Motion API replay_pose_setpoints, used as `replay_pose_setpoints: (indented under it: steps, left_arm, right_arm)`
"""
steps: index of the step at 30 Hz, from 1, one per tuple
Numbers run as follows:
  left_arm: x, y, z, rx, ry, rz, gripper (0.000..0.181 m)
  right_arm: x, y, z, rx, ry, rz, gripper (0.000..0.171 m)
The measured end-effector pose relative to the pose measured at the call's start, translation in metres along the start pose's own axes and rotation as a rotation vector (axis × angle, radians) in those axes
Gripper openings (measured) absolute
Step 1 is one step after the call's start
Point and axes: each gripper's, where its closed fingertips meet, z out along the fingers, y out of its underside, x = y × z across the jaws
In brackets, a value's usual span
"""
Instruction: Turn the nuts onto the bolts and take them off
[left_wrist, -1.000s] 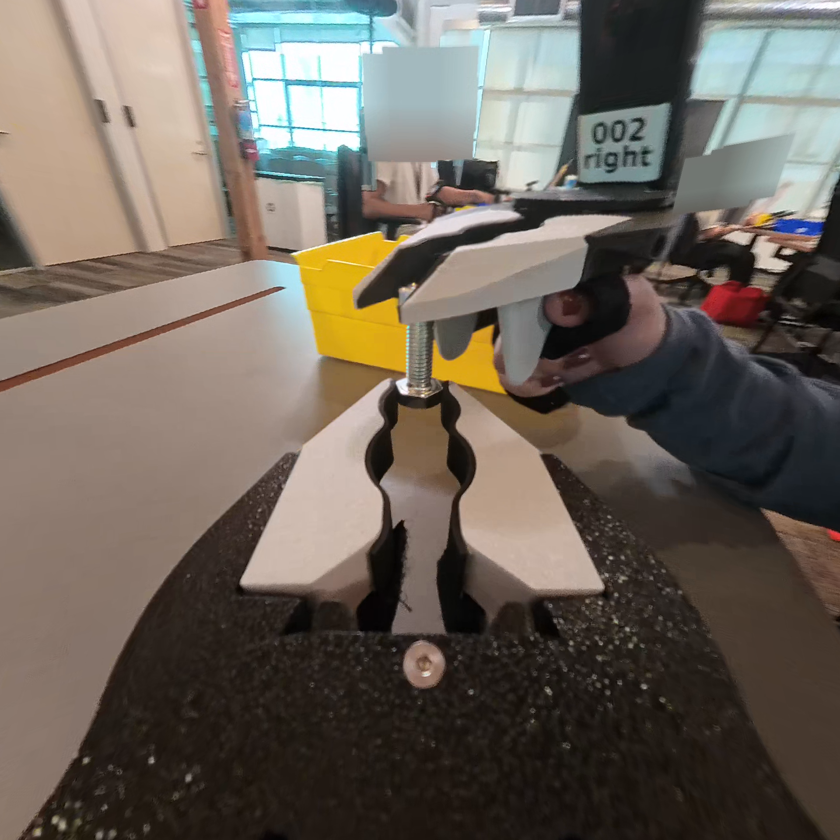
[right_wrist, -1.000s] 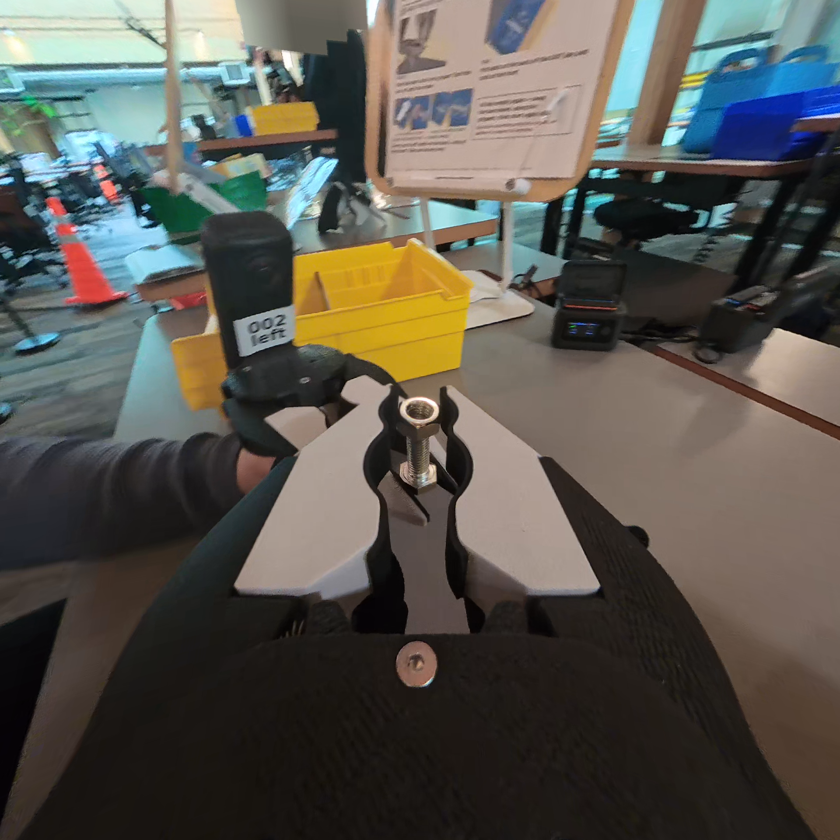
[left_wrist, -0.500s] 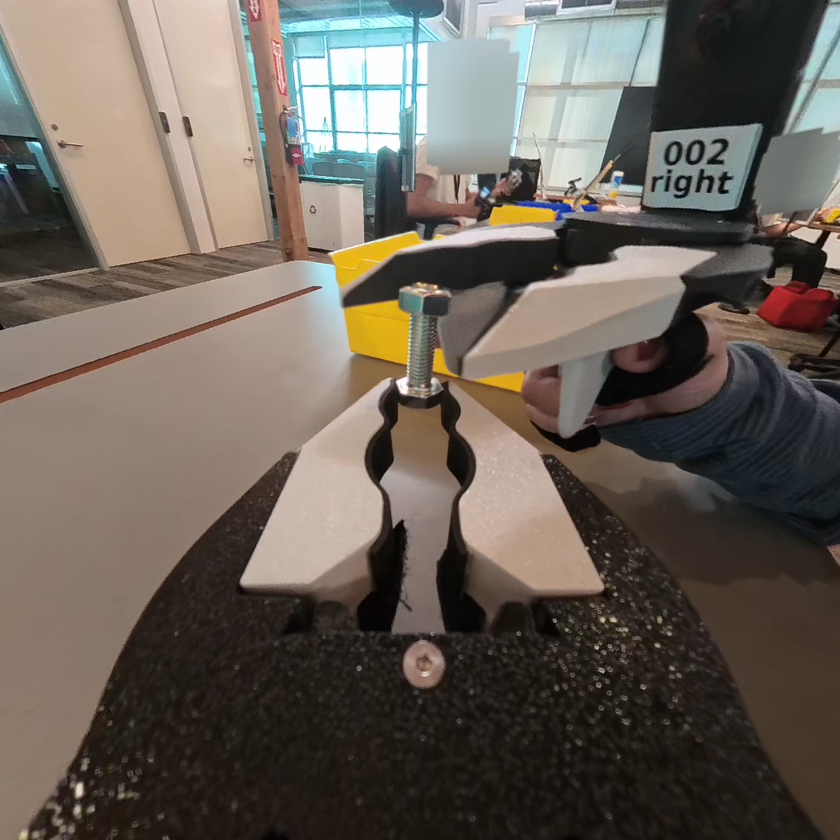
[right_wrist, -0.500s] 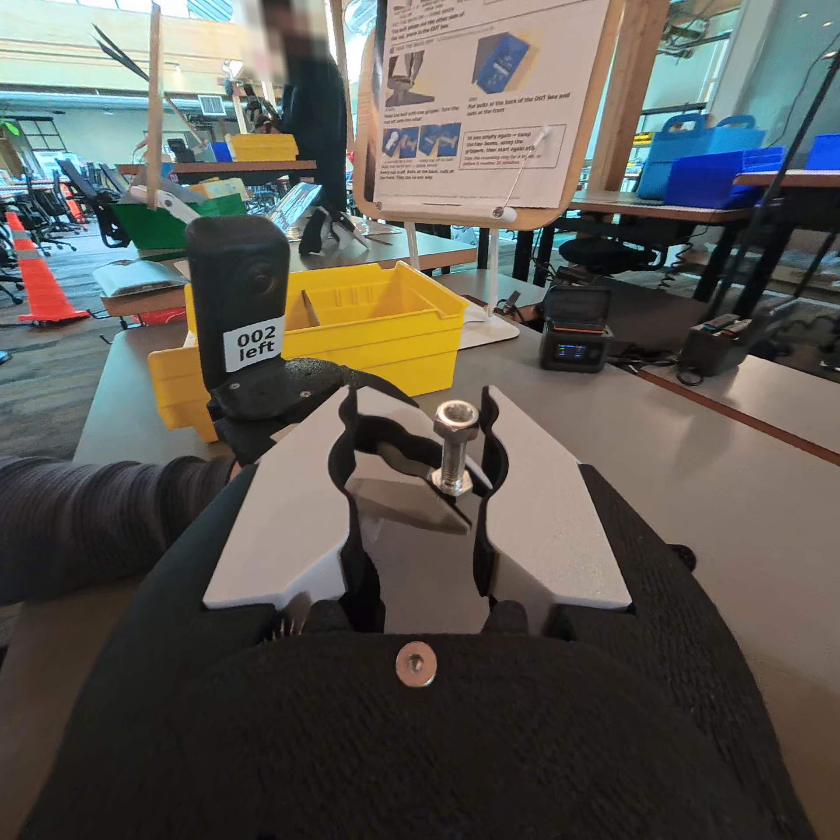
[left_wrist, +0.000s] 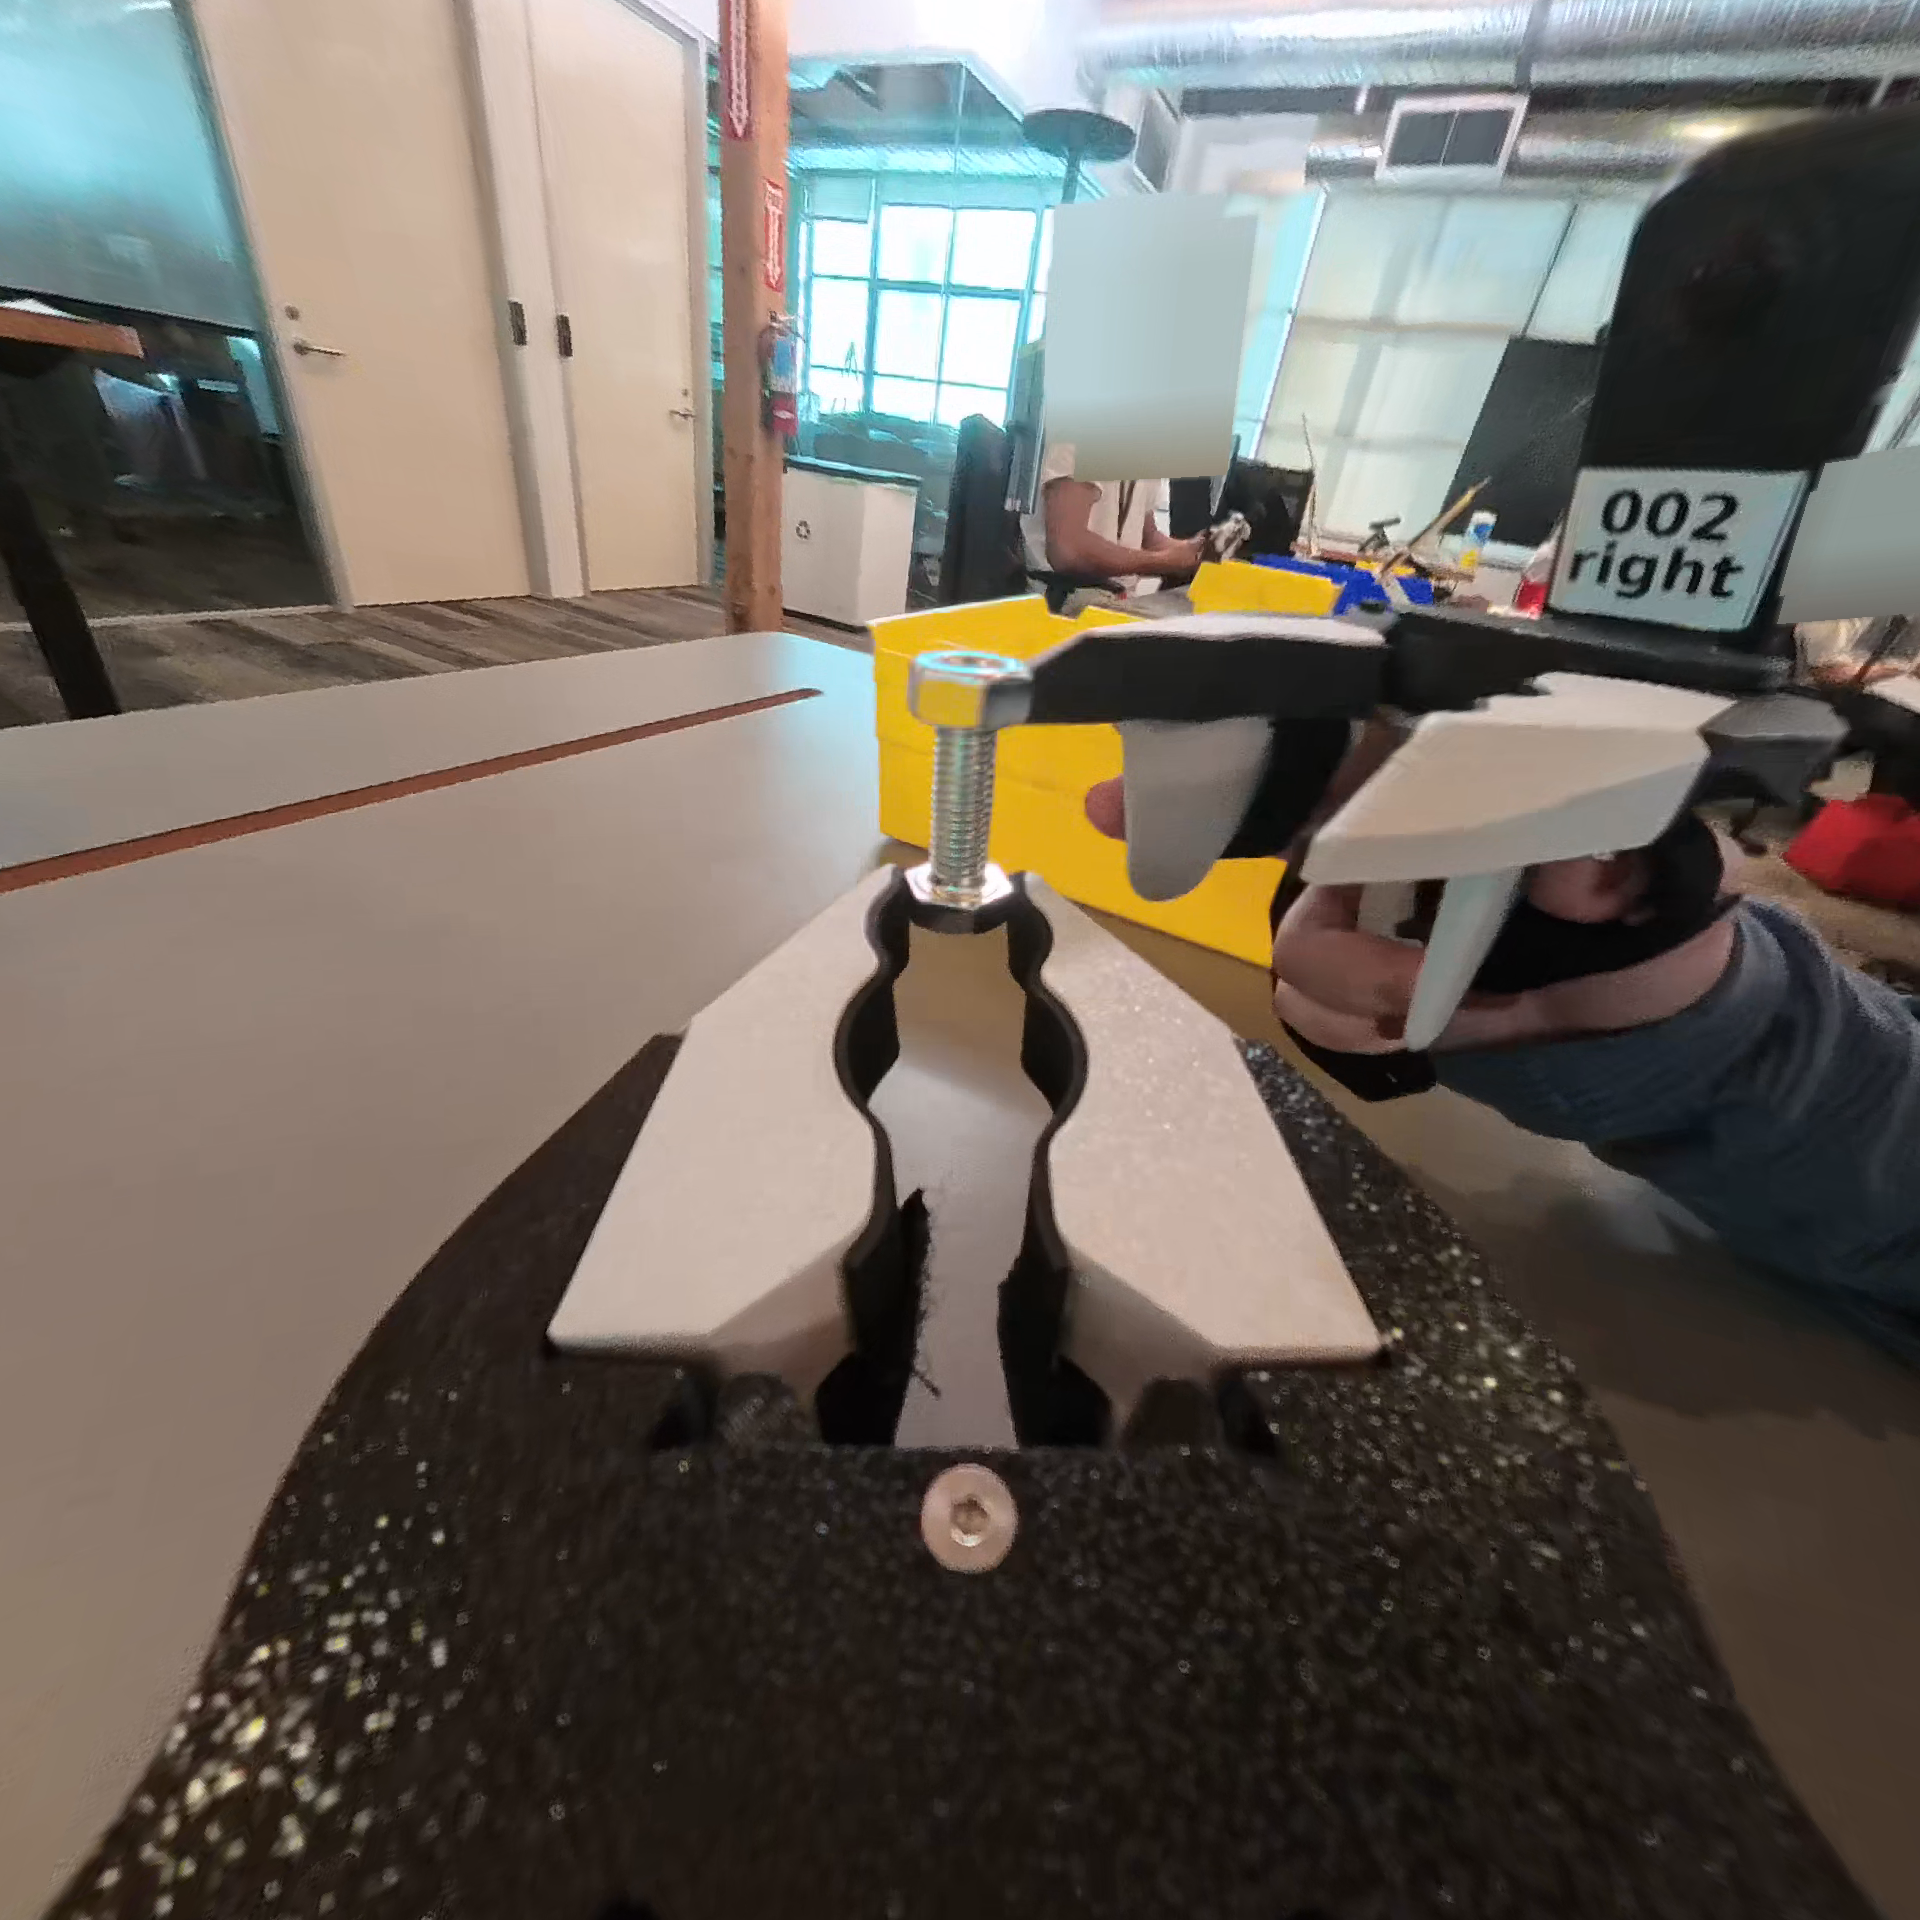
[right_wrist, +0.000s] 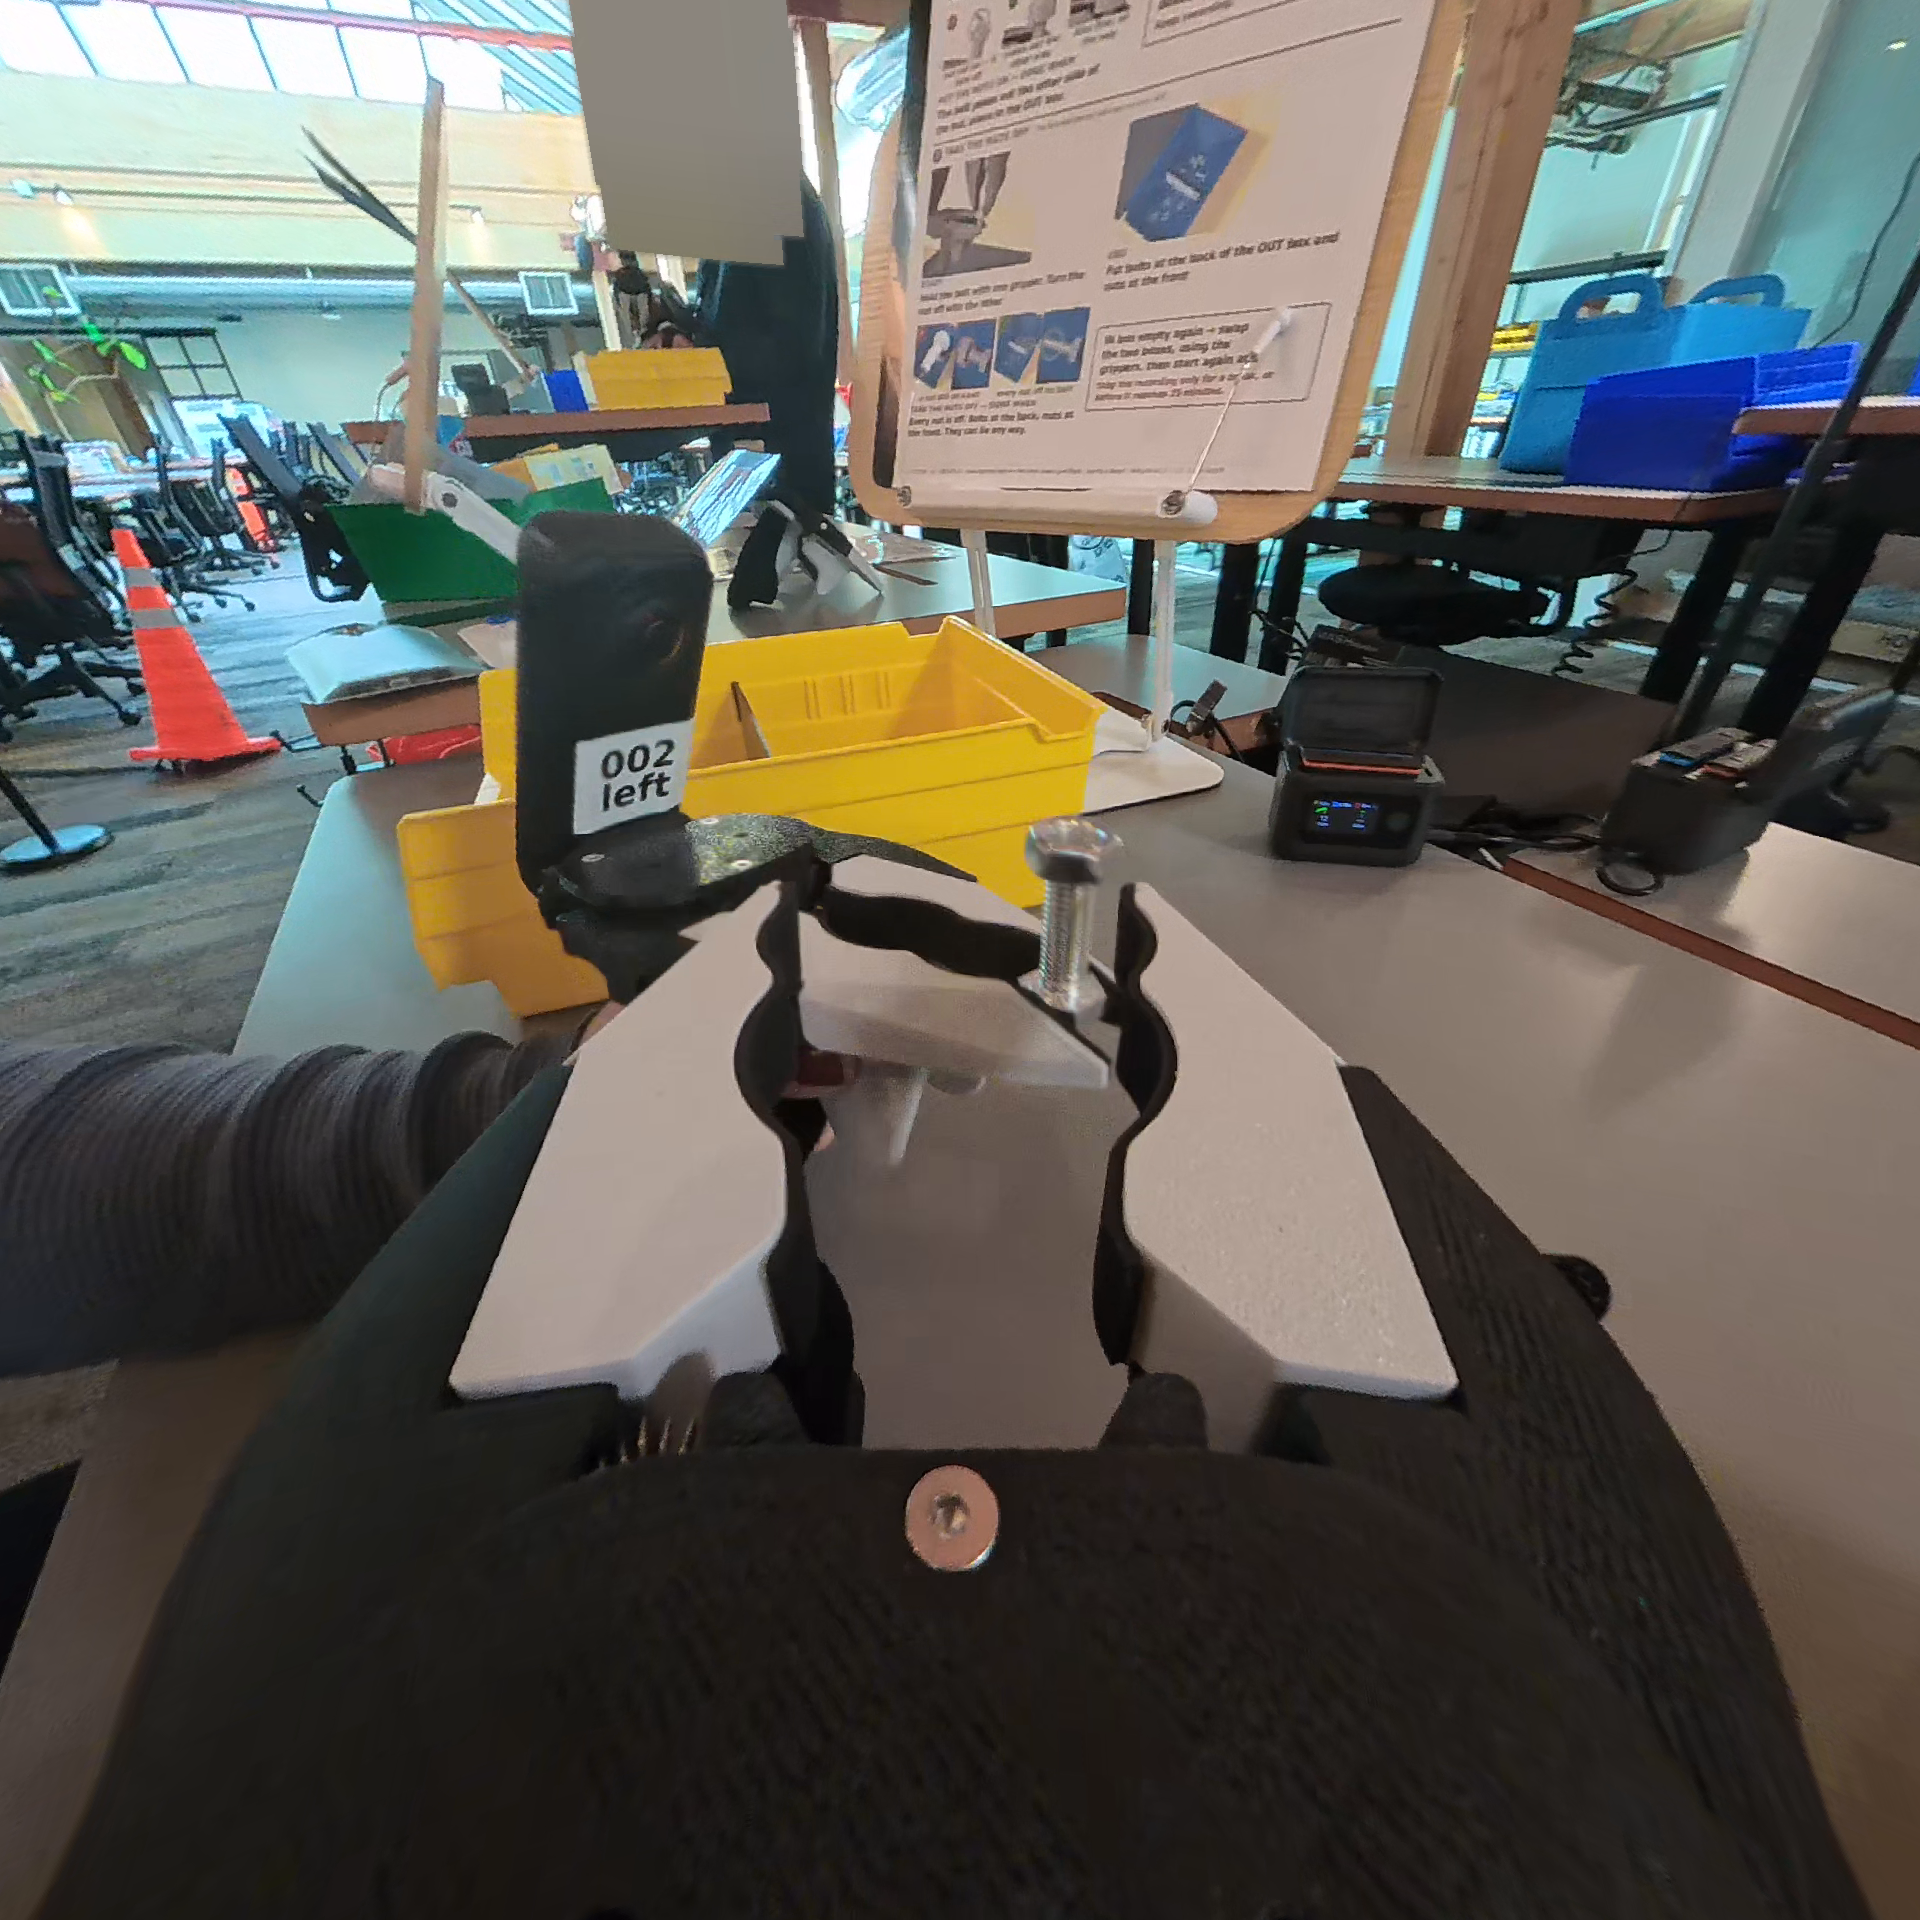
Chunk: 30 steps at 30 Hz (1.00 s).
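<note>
1. The left gripper (left_wrist: 954, 914) has its fingers (left_wrist: 769, 1122) drawn in and pinching the nut (left_wrist: 954, 891) at their tips; the channel behind the nut is bare.
2. The bolt (left_wrist: 962, 792) stands upright in that nut, long axis vertical, hex head on top, threaded shank running down into the nut.
3. The right gripper (right_wrist: 956, 935) has its fingers (right_wrist: 1226, 1122) spread wide. In the right wrist view the bolt (right_wrist: 1070, 925) stands just inside the right-hand finger; in the left wrist view one dark fingertip of the right gripper (left_wrist: 1195, 686) lies against the bolt head, the other white finger well apart from it.
4. Bolt and nut are held above the grey table (left_wrist: 312, 1039).
5. A yellow bin (right_wrist: 894, 748) sits on the table behind both grippers.
6. Beyond it stands an instruction board (right_wrist: 1132, 260), with a small black device (right_wrist: 1351, 779) on the table nearby.
</note>
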Motion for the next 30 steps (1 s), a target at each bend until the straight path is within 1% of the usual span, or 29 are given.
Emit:
replay_pose_setpoints:
  steps: [2,4,6,8,10,12,13,16,18,20,22,24,25,27,29,30]
  left_arm:
    - [0.003,0.000,-0.001,0.001,0.023,0.008,0.017]
    - [0.019,0.006,0.004,-0.037,0.093,0.070,0.017]
    - [0.030,0.012,0.009,-0.069,0.134,0.109,0.017]
    - [0.027,0.011,0.009,-0.068,0.114,0.099,0.017]
    - [0.014,0.004,0.005,-0.024,0.065,0.042,0.017]
    - [-0.001,-0.002,-0.001,0.010,0.008,0.000,0.017]
    - [-0.003,-0.003,-0.004,0.019,0.005,-0.008,0.017]
    - [0.009,-0.001,-0.002,0.004,0.076,0.023,0.017]
    - [0.024,0.005,0.003,-0.031,0.146,0.054,0.017]
    - [0.031,0.009,0.006,-0.056,0.175,0.067,0.017]
    - [0.025,0.006,0.005,-0.040,0.140,0.048,0.017]
    - [0.006,-0.001,0.000,0.008,0.053,-0.001,0.017]
    - [-0.003,-0.004,-0.004,0.029,0.015,-0.024,0.017]
    - [-0.011,-0.007,-0.009,0.041,-0.008,-0.030,0.017]
    - [0.003,-0.003,-0.006,0.016,0.066,0.007,0.017]
    - [0.017,0.000,-0.002,-0.003,0.140,0.033,0.017]
  right_arm:
    - [0.003,-0.002,-0.001,0.019,0.008,0.019,0.063]
    - [0.002,-0.003,0.001,0.035,0.002,0.018,0.070]
    - [-0.003,-0.003,0.003,0.041,-0.018,0.004,0.072]
    - [-0.007,-0.003,0.004,0.050,-0.029,-0.022,0.071]
    - [-0.006,-0.005,0.002,0.058,-0.019,-0.046,0.068]
    - [-0.004,-0.004,0.000,0.059,-0.014,-0.033,0.063]
    - [-0.002,-0.004,0.001,0.059,-0.010,-0.023,0.063]
    - [0.000,-0.001,0.003,0.054,0.006,-0.013,0.069]
    - [-0.002,-0.002,0.004,0.069,0.001,-0.015,0.069]
    - [-0.006,-0.004,0.004,0.080,-0.016,-0.018,0.068]
    - [-0.008,-0.003,0.005,0.080,-0.019,-0.021,0.066]
    - [-0.007,-0.002,0.004,0.075,-0.015,-0.024,0.064]
    - [-0.006,-0.001,0.004,0.070,-0.019,-0.016,0.060]
    - [-0.002,-0.001,0.003,0.078,-0.001,0.002,0.059]
    - [0.000,-0.002,0.003,0.084,0.016,0.002,0.061]
    - [0.000,-0.002,0.004,0.084,0.016,0.002,0.061]
